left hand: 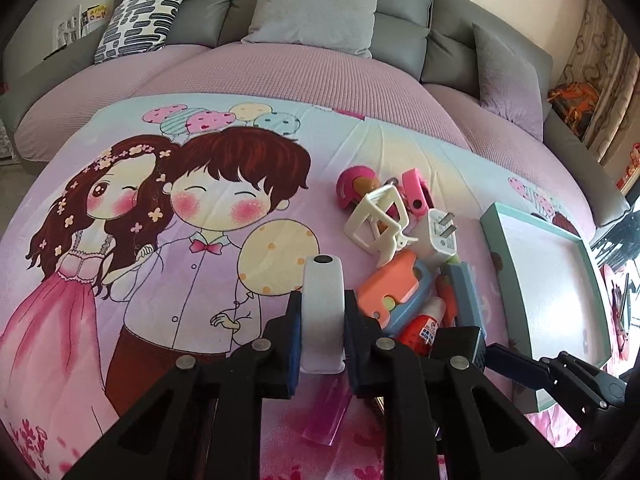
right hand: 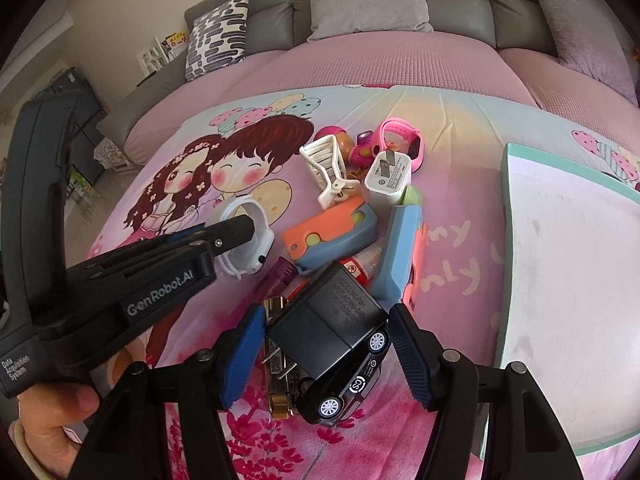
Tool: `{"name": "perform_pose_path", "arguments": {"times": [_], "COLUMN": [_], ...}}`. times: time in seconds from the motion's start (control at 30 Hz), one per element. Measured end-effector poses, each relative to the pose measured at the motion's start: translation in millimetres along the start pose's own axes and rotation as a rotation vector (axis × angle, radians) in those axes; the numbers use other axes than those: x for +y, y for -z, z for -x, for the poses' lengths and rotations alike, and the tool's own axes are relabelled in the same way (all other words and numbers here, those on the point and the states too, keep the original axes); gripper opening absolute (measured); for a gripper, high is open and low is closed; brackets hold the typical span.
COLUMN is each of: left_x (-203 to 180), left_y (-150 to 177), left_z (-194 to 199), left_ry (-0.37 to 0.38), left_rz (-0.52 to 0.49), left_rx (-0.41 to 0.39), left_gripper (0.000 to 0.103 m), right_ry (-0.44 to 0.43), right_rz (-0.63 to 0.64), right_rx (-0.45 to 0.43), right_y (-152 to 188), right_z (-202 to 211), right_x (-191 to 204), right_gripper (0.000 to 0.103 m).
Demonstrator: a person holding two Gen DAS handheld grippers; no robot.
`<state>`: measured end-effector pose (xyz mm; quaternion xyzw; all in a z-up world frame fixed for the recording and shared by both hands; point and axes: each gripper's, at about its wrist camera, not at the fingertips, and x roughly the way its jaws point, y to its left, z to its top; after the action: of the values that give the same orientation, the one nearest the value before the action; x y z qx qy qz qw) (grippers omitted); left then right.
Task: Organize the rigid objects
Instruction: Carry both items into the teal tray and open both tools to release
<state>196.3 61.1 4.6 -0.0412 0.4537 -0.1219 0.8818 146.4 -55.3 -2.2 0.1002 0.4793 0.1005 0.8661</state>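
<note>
**White band clamped on the left, black charger framed on the right**

We have the left gripper (left hand: 322, 344) closed tight on a white smooth plastic wristband with a small dark button (left hand: 323, 312); the blue pads press its flat sides, a sound hold for carrying it off the pile. The right gripper (right hand: 326, 354) stands about half open, its fingers either side of a black boxy plug-in charger (right hand: 332, 316) that lies on a black toy car (right hand: 348, 384). We cannot tell whether the pads touch it yet. The pile rests on the cartoon-printed pink bed cover (left hand: 160, 240), gathered beside the mint-rimmed white shallow tray (right hand: 568, 280), which we judge is where the things go. The charger sits close in front of the right gripper, centred between its fingers.
</note>
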Motion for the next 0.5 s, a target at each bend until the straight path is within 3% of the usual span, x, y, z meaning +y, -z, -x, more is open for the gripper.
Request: {"name": "perform_pose_path", "arguments": {"times": [0.27,0.5], "left_x": [-11,-60], "left_y": [-11,-29], "left_z": [42,67], "left_ry": [0.001,0.014], "left_rz": [0.014,-0.057], "left_rx": [-0.12,-0.188], "left_gripper": [0.019,0.019], "right_ry": [-0.027,0.083], "right_rz": [-0.065,-0.158], "right_rx": [-0.136,-0.239], "right_y": [-1,-18], "right_z": [38,75], "right_x": [-13,-49], "right_gripper": [0.067,0.067]}}
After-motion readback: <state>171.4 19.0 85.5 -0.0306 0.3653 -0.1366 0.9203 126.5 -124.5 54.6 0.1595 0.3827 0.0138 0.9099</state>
